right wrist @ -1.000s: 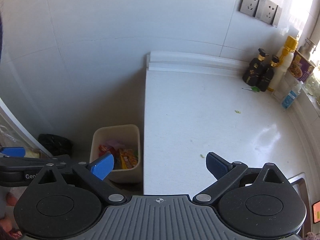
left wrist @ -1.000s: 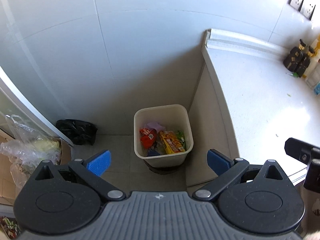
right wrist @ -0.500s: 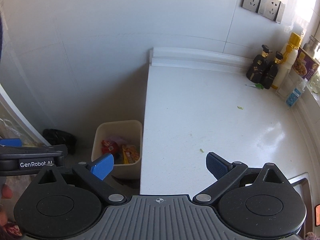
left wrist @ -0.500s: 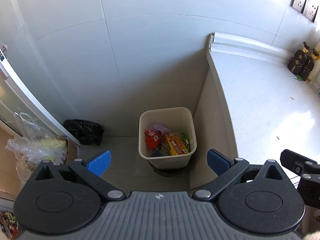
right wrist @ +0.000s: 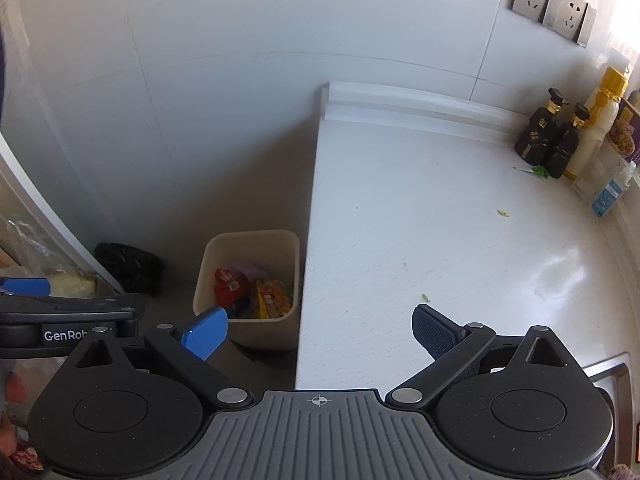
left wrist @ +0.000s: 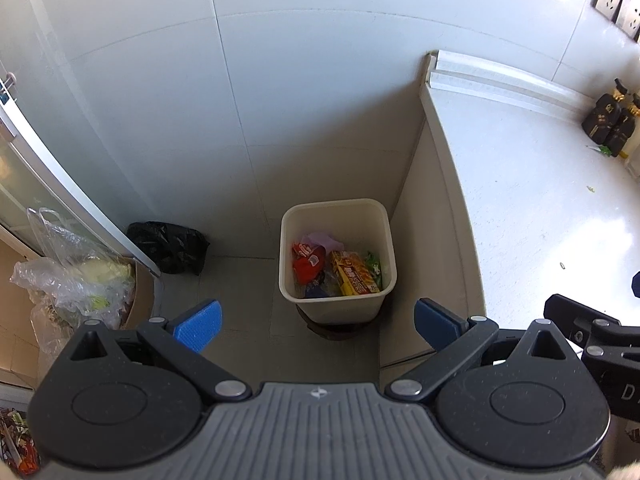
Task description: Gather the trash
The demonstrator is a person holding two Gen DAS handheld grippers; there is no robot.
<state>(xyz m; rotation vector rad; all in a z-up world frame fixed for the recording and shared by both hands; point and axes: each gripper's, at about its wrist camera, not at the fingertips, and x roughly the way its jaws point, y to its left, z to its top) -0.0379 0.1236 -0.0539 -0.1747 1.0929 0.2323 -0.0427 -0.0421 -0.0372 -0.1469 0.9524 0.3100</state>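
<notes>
Nearest the left wrist camera, the left gripper [left wrist: 316, 322] has its ribbed blue fingers [left wrist: 198, 325] spread wide apart with nothing between them. The right gripper [right wrist: 318, 330] is likewise wide apart and empty, its left finger hanging over the floor gap and its right finger over the table [right wrist: 440, 240].

Just beyond the left gripper, the trash bin [left wrist: 338, 308] stands on the tiled floor, close against the table's side panel. It is a cream, square plastic tub with rounded corners and an open top. Inside lies the trash [left wrist: 336, 270]: a crumpled red wrapper, a yellow-orange snack packet, a green packet and something pale pink. From the right wrist view the bin [right wrist: 248, 326] sits just left of the table's edge, below its level.

To the bin's left a crumpled black plastic bag [left wrist: 168, 246] lies on the floor against the wall, and nearer the camera a clear plastic bag [left wrist: 68, 280] with pale contents rests beside a glass door frame.

The table is white, glossy and lightly speckled, with a few small green scraps [right wrist: 502, 213] scattered on it. At its far right corner stand two dark bottles [right wrist: 550, 140] with gold caps, a pale tall bottle [right wrist: 596, 120] and a small clear bottle with a blue label [right wrist: 610, 190]. Grey wall sockets [right wrist: 550, 6] sit on the white tiled wall above.
</notes>
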